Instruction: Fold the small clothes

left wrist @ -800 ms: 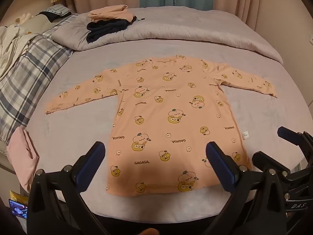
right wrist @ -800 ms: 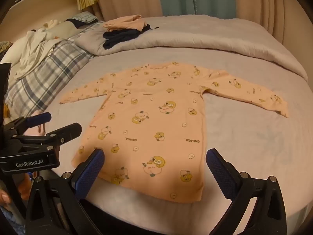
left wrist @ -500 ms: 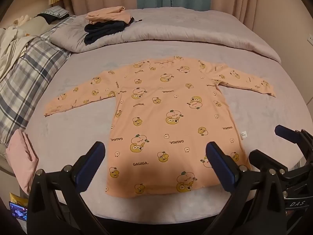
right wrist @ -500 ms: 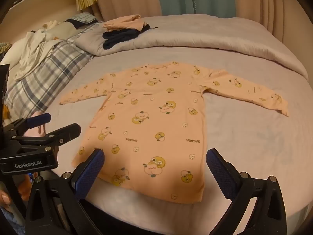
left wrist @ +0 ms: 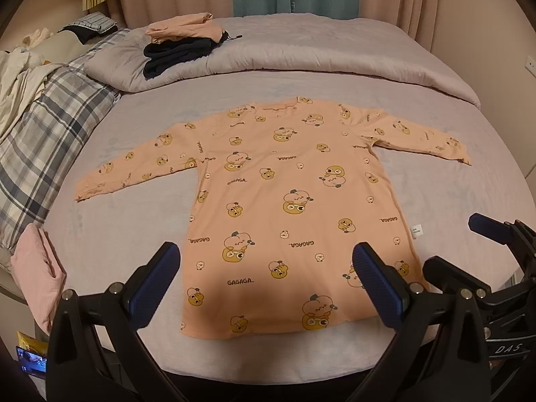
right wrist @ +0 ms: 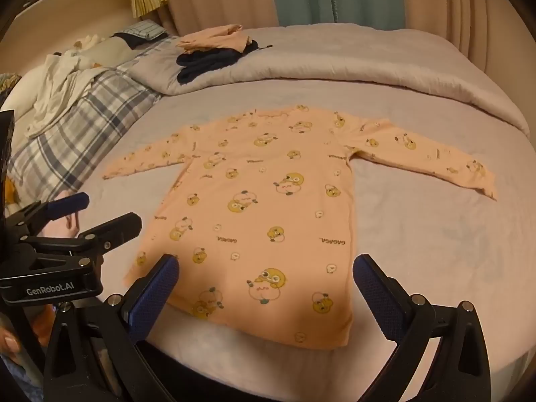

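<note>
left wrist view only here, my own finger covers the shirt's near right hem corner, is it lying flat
Observer: Yes. In the right wrist view that hem corner of the peach long-sleeved shirt lies flat on the bed sheet, with no curl.
Operator: are the right gripper's jaws open, i only see its edge
Observer: Open wide. The right gripper hovers over the hem with nothing between its fingers.
Operator: and my left gripper from outside
Observer: The left gripper is open too, by the shirt's left edge, holding nothing.
</note>
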The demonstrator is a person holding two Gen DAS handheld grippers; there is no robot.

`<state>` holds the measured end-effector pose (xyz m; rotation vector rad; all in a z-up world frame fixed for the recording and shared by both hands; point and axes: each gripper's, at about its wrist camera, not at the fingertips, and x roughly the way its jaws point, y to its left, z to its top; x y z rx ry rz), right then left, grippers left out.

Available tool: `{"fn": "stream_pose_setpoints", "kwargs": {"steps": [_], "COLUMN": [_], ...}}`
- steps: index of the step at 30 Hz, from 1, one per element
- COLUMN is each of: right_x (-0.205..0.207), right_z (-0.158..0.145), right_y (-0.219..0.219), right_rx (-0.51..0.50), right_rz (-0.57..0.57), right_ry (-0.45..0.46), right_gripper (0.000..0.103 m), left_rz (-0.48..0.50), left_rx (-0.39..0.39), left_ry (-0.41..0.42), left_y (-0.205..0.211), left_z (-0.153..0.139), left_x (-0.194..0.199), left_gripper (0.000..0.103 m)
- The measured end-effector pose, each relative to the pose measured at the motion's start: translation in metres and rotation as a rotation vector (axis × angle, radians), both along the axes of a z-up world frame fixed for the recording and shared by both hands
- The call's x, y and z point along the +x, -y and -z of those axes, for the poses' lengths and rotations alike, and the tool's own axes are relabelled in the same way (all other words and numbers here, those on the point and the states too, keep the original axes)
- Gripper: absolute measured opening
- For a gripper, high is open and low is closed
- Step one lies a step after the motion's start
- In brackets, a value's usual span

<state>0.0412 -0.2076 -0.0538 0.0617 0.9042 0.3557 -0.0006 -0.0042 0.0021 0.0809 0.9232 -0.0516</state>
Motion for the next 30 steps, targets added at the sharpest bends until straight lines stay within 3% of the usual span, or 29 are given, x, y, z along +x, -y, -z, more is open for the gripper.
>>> {"fn": "stream_pose_setpoints", "kwargs": {"steps": [30], "right_x": [0.0008], "right_z": [0.0008], "right_y": [0.0002], "right_rx": [-0.001], "right_rz": [-0.002], "right_ry": [0.0], "right_gripper": [0.103], "left_rz": [-0.012], "left_rx": [0.021], "left_ry": [0.013], "left_y": [-0.0005], "left_z": [-0.0023], "left_x": [-0.0008], "left_gripper": [0.103]}}
